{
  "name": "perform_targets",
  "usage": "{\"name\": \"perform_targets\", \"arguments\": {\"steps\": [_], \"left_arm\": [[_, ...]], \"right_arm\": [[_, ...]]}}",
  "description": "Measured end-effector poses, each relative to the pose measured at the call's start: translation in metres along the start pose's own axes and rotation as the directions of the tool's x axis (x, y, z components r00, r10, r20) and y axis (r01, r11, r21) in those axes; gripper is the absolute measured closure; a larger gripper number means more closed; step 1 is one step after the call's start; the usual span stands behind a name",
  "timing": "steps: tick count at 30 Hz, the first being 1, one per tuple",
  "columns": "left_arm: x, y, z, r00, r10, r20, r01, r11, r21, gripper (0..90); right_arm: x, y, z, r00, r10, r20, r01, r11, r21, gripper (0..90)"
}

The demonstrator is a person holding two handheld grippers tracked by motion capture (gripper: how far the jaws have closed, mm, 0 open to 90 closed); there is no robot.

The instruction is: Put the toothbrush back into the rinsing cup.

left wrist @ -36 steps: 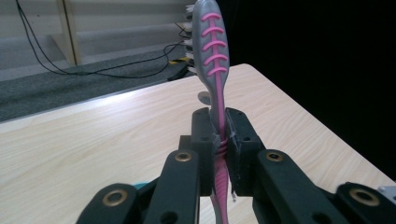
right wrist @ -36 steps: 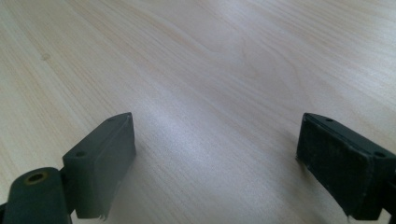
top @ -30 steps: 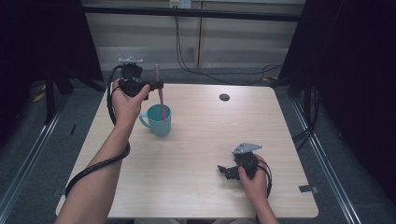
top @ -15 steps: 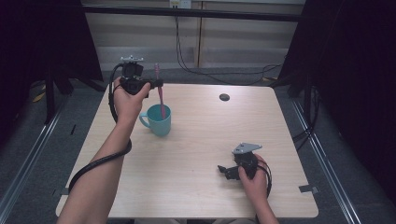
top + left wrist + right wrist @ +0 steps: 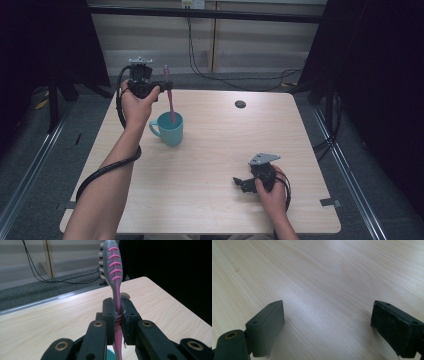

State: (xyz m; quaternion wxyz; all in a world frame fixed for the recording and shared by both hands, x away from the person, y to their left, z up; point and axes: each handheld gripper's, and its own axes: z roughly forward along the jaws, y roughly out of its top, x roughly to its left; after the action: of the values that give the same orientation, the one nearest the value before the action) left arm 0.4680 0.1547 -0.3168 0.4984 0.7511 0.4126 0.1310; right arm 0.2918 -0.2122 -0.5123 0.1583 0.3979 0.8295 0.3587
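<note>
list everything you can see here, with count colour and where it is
toothbrush: 1, pink and grey, upright in the left gripper's jaws, lower end in the mug
mug: 1, teal, on the table's left part, handle toward the left
table: 1, light wood, centre of the high view
round cap: 1, dark, far side of the table top
cables: several, black, on the floor behind the table
left gripper: 1, black, shut on the toothbrush above the mug
right gripper: 1, black, jaws open, low over the table's near right
forearms: 2, entering from the bottom edge
</note>
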Motion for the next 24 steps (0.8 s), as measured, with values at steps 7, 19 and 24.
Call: {"name": "perform_targets", "arguments": {"steps": [7,19,24], "left_arm": [[0.004,-0.005,0.006,0.9999,0.004,-0.014,-0.004,1.0,0.003,83.4],[0.01,-0.024,0.02,0.9988,-0.012,-0.047,0.013,0.9997,0.021,83.2],[0.01,-0.03,0.022,0.9984,-0.014,-0.055,0.015,0.9997,0.02,83.2]], "right_arm": [[0.0,0.0,0.0,1.0,-0.002,-0.001,0.002,1.0,0.0,11.1],[0.0,0.0,0.0,1.0,0.0,-0.003,0.0,1.0,0.001,11.1],[0.0,0.0,0.0,1.0,-0.001,-0.002,0.001,1.0,0.003,11.1]]}}
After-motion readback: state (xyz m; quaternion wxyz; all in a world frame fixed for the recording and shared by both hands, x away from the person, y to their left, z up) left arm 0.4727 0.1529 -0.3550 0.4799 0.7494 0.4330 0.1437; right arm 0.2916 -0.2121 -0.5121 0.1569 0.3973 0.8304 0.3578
